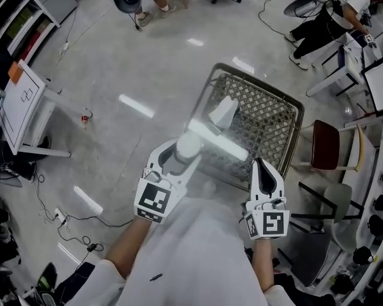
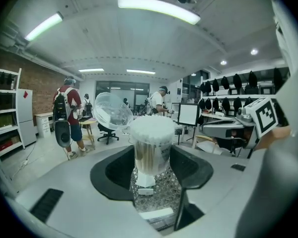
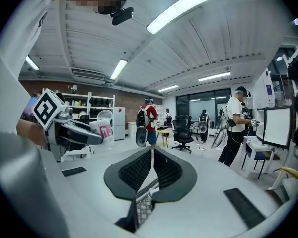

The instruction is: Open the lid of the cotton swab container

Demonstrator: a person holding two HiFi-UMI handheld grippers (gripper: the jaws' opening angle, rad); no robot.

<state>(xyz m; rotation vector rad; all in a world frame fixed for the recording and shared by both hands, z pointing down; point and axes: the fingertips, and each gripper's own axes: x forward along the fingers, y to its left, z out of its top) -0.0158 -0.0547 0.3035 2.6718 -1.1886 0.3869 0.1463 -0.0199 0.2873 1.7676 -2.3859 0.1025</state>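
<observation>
My left gripper (image 1: 185,150) is shut on the cotton swab container (image 2: 150,145), a clear round tub packed with white-tipped swabs (image 1: 189,145). Its black pads (image 2: 118,168) press on both sides of the tub. The clear domed lid (image 2: 111,110) stands flipped up and back at the tub's upper left, so the swab tops are bare. The right gripper view shows the same tub (image 3: 103,132) in the left gripper, off to the left. My right gripper (image 1: 260,164) hangs to the right of the tub, apart from it. Its jaws (image 3: 152,157) are shut with nothing between them.
Under both grippers stands a metal mesh cart (image 1: 287,116) with a small white object (image 1: 225,112) on it. A dark red chair (image 1: 325,145) is at the right and a whiteboard stand (image 1: 22,101) at the left. People stand at the back and cables lie on the floor.
</observation>
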